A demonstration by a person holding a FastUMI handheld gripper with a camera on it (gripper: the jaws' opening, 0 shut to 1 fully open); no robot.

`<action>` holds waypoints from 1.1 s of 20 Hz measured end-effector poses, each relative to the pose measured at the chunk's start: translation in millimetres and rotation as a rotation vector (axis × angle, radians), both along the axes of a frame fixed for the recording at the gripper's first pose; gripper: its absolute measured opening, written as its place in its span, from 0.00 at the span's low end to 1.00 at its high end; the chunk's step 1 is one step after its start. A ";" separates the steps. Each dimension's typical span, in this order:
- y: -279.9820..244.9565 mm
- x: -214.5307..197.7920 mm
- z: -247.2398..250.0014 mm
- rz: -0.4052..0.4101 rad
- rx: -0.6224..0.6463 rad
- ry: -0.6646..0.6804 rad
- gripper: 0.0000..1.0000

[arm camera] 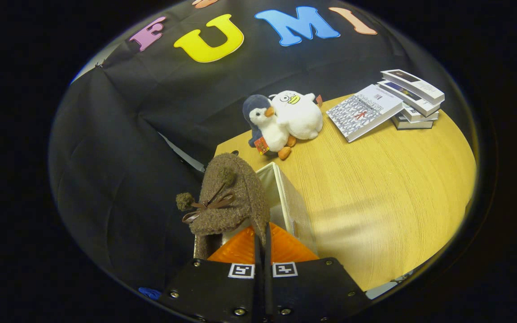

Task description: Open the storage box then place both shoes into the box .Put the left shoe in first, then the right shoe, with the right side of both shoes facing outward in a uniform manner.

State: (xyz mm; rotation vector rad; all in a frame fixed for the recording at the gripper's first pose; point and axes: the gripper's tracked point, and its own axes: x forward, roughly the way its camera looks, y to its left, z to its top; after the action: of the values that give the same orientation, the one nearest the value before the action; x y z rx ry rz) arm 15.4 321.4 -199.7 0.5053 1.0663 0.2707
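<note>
A brown fuzzy shoe with a bow and pom-poms hangs just ahead of my fingers, its opening edge pinched between them. My gripper is shut on that edge, the two fingers almost touching. Right behind and under the shoe stands the white storage box, at the near left corner of the wooden table. The shoe and the fingers hide the box's inside. I cannot tell whether the shoe touches the box.
Beyond the box, a plush penguin leans on a white plush duck. A patterned book rests against a stack of books at the far right. Black cloth hangs to the left of the table.
</note>
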 end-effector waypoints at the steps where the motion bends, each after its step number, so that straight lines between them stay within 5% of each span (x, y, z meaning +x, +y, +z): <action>1: -0.1 -2.7 -4.6 0.006 -0.012 0.010 0.01; 3: 2.7 -5.1 -7.5 0.008 -0.008 0.012 0.01; 5: 5.3 0.9 -1.4 0.005 0.016 -0.022 0.20; 6: 1.0 4.6 6.2 -0.002 0.014 -0.047 0.42; 7: -4.3 9.7 12.1 -0.001 0.001 -0.076 0.51; 8: -11.7 12.3 18.5 -0.002 -0.022 -0.107 0.80; 10: -22.6 18.0 31.4 0.006 -0.047 -0.170 0.98; 22: -124.9 29.9 149.5 0.019 -0.170 -0.606 0.98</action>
State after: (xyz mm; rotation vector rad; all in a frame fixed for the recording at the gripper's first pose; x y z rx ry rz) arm 45.2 196.5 -50.2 0.2331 0.4970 0.3203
